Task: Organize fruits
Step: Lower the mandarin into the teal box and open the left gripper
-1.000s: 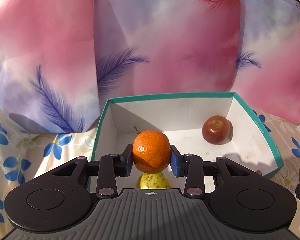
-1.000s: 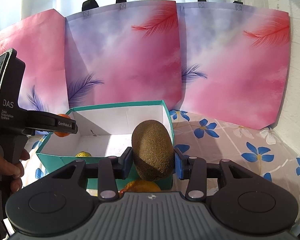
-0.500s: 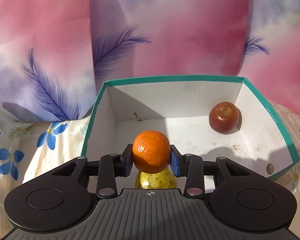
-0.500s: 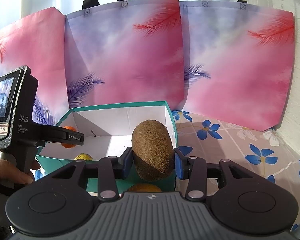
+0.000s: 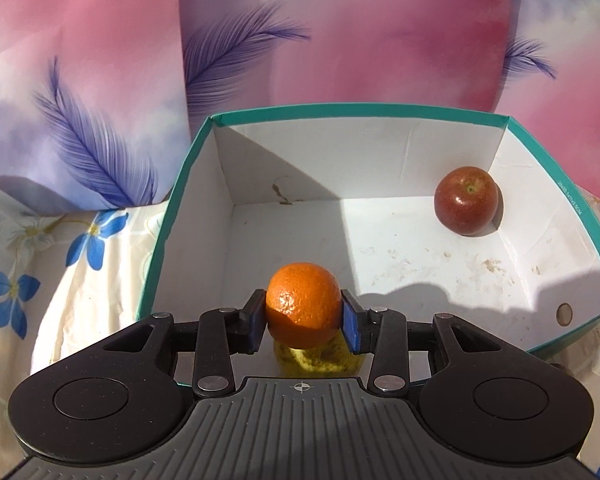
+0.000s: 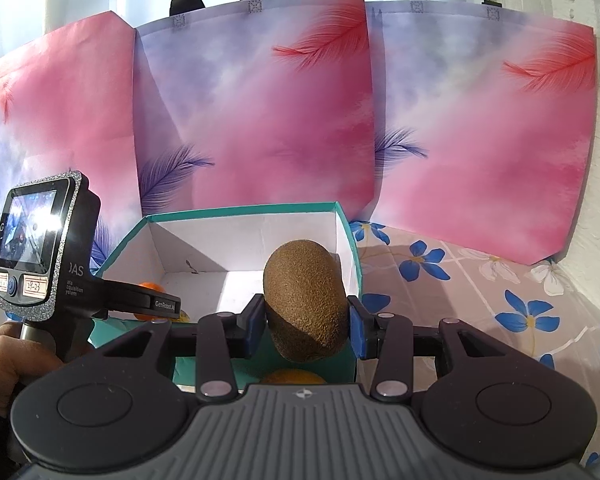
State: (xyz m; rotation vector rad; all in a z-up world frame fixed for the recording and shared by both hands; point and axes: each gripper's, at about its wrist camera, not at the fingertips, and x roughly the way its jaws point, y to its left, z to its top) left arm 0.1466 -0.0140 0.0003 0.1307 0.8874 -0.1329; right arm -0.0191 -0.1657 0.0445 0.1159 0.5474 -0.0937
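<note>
Two fruits are in hand at once, one in each set of tongs. The left gripper is clenched on an orange, its blue pads pressing the fruit's widest part from either side, and it hangs over the near end of the teal-rimmed box, tilted down toward the white floor. Directly beneath the orange lies a yellowish fruit, partly hidden by the tongs; what kind it is cannot be told. Well beyond the fingertips and off to the right, a red apple sits in the far corner of the box. The right gripper grasps a kiwi across its narrow waist, long axis roughly upright, in front of the box's near wall; below the kiwi another orange-coloured fruit peeks out. I judge the orange to be light and firm with a grippy, dimpled rind, so a hold across the middle suits it and needs little squeeze. The kiwi is probably softer under its fuzzy skin and would bruise if pinched hard. Setting the orange down beside the yellowish fruit, rather than on top of it, should keep either from rolling.
</note>
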